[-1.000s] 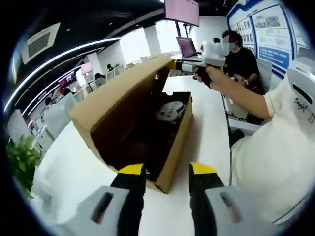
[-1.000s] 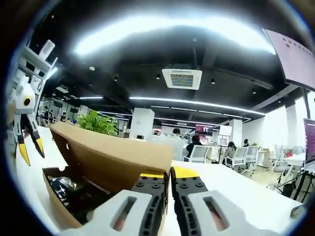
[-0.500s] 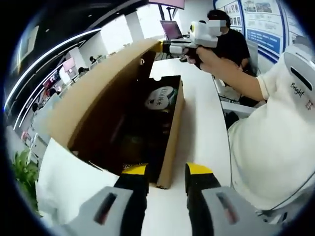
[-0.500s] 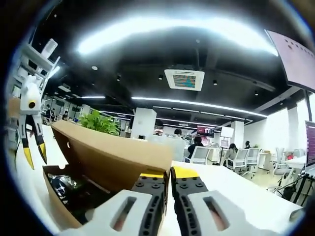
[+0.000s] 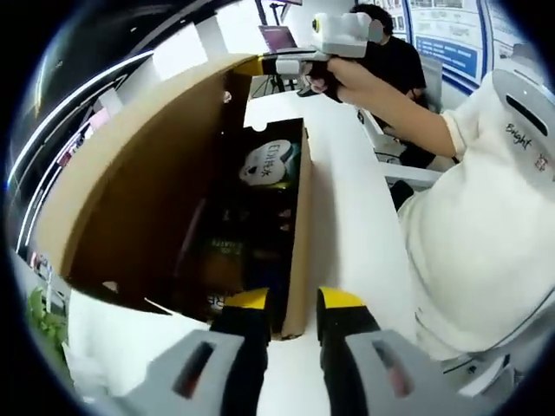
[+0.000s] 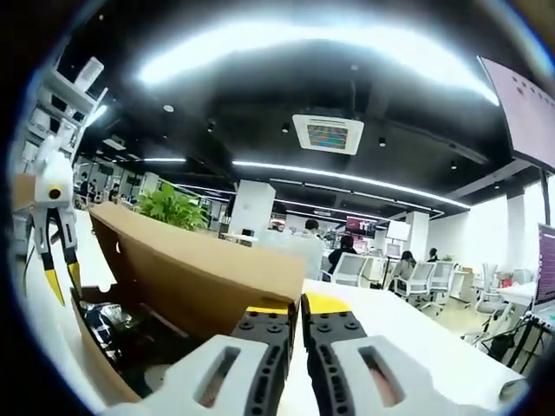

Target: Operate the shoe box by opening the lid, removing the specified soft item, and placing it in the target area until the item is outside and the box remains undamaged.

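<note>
The brown cardboard shoe box (image 5: 299, 234) sits on the white table (image 5: 351, 199) with its brown cardboard lid (image 5: 130, 182) lifted up on the left. The right tool (image 6: 293, 309) is pinched shut on the far edge of the lid. The left tool (image 5: 290, 305) is open, with the near wall of the box between its jaws. A white soft item with dark letters (image 5: 264, 163) lies inside the box at the far end.

You have a white tabletop (image 5: 347, 199) in front of you, a laptop (image 5: 279, 37) at its far end, a leafy plant (image 6: 176, 208) behind, office chairs (image 6: 416, 276) (white ones) and a ceiling vent (image 6: 327, 134) overhead.
</note>
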Demonstrator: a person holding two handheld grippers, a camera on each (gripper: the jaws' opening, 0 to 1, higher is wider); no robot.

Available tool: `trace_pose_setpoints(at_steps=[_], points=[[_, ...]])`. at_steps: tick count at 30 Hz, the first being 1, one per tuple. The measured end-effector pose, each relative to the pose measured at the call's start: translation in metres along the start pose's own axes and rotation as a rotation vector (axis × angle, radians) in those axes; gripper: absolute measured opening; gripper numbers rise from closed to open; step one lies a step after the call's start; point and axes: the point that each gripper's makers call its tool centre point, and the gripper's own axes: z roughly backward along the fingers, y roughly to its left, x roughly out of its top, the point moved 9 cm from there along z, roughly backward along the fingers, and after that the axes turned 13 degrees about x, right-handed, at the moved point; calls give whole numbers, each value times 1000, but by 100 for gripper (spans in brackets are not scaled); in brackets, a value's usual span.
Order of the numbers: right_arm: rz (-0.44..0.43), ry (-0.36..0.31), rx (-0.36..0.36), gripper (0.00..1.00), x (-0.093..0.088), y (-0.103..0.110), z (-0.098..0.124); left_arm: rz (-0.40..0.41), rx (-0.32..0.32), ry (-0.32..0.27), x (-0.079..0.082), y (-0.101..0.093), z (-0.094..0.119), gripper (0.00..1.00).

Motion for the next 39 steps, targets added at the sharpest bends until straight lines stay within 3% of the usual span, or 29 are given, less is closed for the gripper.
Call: trace_pose_setpoints(at_steps=[8, 12, 19, 23, 26, 39], points=[[14, -16, -6, 2, 2, -3, -7, -12, -12, 28, 1, 1, -8, 16], [19, -22, -7, 2, 1, -3, -7, 3, -57, 68, -2, -3, -17, 13], [19, -47, -2, 2, -1, -4, -6, -45, -51, 75, -1, -5, -23, 10], [13, -47, 8, 2, -1, -6, -7, -54, -44, 80, -1, -3, -26, 3], [8, -43, 13, 2, 0, -7, -9, -106, -51, 67, -1, -3, -25, 3], [-10, -12, 33, 2, 6, -13, -18, -23, -114, 138, 2, 3, -28, 1]])
